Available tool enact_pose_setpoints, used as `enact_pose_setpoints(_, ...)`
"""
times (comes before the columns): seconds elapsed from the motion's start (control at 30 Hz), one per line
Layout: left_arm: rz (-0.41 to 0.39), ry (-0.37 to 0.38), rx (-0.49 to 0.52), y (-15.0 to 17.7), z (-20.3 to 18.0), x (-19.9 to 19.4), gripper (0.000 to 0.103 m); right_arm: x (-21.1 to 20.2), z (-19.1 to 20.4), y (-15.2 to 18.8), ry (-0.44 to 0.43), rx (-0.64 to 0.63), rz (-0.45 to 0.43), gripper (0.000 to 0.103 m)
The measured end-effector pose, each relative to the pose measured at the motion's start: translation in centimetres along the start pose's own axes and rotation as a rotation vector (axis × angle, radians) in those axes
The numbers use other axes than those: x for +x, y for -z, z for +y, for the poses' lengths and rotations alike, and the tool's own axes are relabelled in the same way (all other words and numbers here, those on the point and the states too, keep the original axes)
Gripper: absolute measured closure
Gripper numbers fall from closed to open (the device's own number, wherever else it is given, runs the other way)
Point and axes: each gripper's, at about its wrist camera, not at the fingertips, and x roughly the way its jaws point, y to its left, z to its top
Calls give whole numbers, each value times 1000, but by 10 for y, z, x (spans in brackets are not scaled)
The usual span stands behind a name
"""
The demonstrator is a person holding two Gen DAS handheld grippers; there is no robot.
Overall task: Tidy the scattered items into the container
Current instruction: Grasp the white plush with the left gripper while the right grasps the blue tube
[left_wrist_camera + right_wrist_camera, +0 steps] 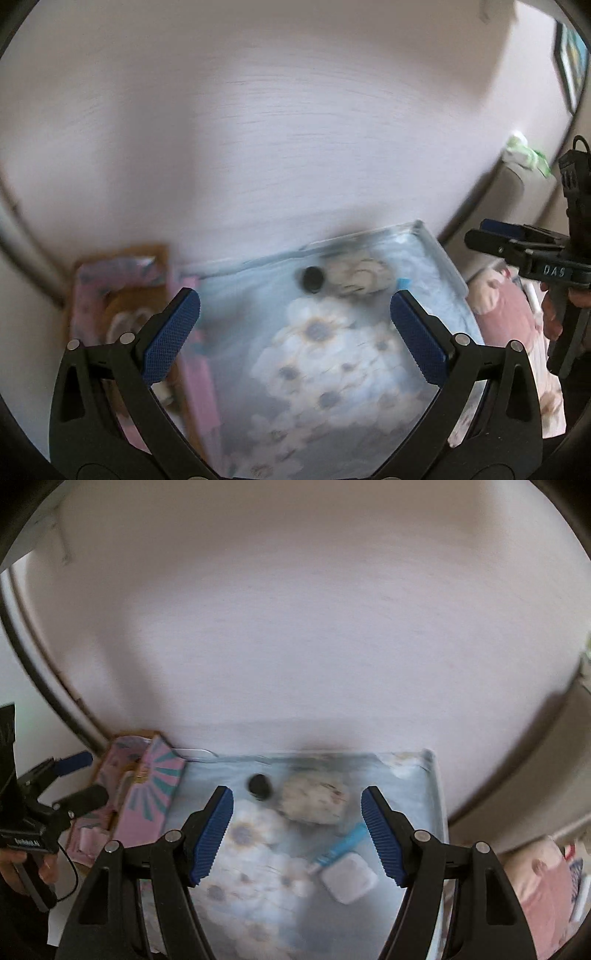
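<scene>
Two grippers — our left gripper (291, 336) and right gripper (297, 836), both spread and empty — are hovering over the clear container (436, 797) sitting on flowered cloth (258, 849) against a pale wall (295, 627).

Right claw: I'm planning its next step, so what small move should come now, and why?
Probably lower the right claw, open and empty, toward the white square pad just below it. The pad lies loose on the floral cloth beside a blue tube; the container isn't clearly identifiable.
</scene>
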Motion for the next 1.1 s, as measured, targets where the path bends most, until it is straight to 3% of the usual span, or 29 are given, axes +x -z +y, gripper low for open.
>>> enact_pose_setpoints(0.2,64,97,55,-25,-44,40,0,7,-31,23,3,54,22,35)
enact_pose_setpoints(0.43,178,149,138,-33,-87,110,1,55,-47,53,-14,86,96,35)
enact_pose_setpoints(0.53,236,175,149,-32,-99,152,5,84,-52,65,-22,90,118,35)
enact_pose_setpoints(0.7,311,145,178,-22,-108,216,22,122,-50,77,1,57,143,35)
enact_pose_setpoints(0.9,366,145,203,-7,-108,256,28,149,-47,84,33,22,150,37)
enact_pose_setpoints(1.03,381,149,209,1,-110,266,36,160,-41,88,59,-12,166,57)
enact_pose_setpoints(1.1,389,149,212,5,-110,269,48,165,-38,91,69,-22,173,71)
